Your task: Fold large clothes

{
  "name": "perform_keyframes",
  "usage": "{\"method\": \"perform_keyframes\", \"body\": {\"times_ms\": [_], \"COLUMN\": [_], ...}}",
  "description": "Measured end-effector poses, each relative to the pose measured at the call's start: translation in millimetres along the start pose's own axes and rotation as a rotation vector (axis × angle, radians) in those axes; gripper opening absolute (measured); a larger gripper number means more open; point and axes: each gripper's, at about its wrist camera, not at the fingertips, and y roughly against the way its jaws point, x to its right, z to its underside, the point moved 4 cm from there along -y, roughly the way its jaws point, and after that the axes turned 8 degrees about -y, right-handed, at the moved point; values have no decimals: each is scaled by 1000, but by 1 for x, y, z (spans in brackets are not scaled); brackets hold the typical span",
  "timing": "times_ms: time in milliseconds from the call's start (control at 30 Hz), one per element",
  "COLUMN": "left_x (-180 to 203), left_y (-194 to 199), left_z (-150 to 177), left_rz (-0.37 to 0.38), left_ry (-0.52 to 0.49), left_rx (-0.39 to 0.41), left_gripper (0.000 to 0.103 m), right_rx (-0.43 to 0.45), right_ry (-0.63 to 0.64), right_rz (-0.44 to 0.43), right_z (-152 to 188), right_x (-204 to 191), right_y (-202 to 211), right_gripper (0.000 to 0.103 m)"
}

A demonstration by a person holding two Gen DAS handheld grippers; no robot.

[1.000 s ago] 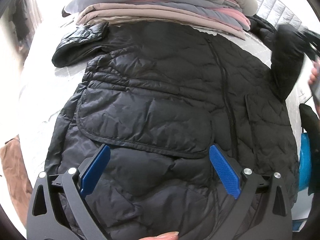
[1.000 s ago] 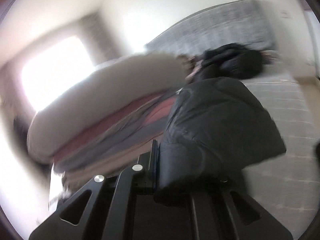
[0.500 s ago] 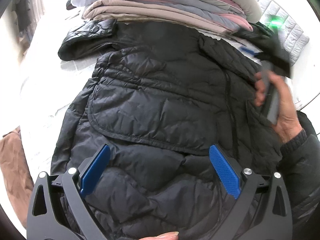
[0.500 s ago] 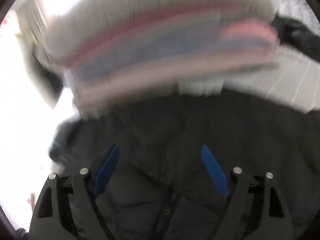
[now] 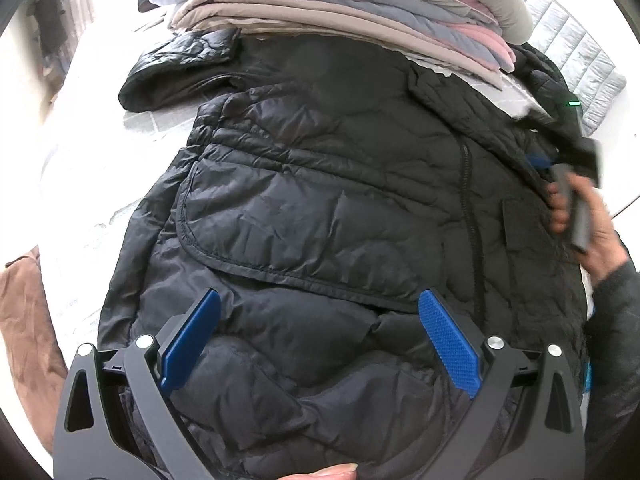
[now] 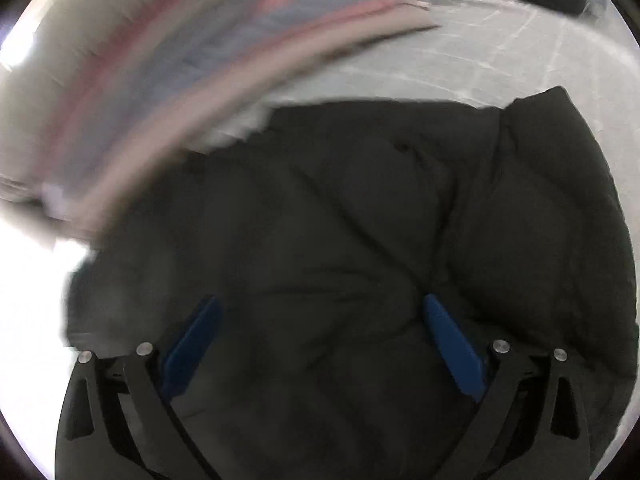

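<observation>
Jaws wide over black jacket (image 5: 320,200), folded stack (image 5: 360,8) touching collar

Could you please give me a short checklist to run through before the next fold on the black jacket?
1. Left gripper open, nothing between the pads: ok.
2. Right gripper open; its jaws have just been opening, no cloth pinched: ok.
3. Black jacket lying spread on the bed cover: ok.
4. Sleeve at the upper left folded in: not ok, it sticks out sideways.
5. Jacket clear of the stack of folded clothes: not ok, the collar end reaches it.
6. Right wrist view sharp enough to aim: not ok, blurred.
</observation>
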Motion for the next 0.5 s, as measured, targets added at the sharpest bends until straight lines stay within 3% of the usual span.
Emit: {"method": "perform_keyframes", "body": {"times_ms": [67, 167, 367, 500], "left_x": [2, 4, 12, 16], "left_y": [2, 5, 6, 4], "left_z": [0, 1, 2, 2], "left_rz": [-2, 4, -4, -12], "left_ry": [-9, -11, -27, -38], "left_rx": [6, 14, 17, 18], "left_gripper": [95, 95, 95, 95], "right_rx": [6, -51, -154, -146], "right_ry": [30, 125, 140, 94], "right_rz": [-117, -219, -145, -125], "right_z": [1, 21, 68, 75], "right_x": [-2, 13, 78, 112], "right_y": [35, 83, 116, 129], "right_gripper": [97, 97, 97, 97]}}
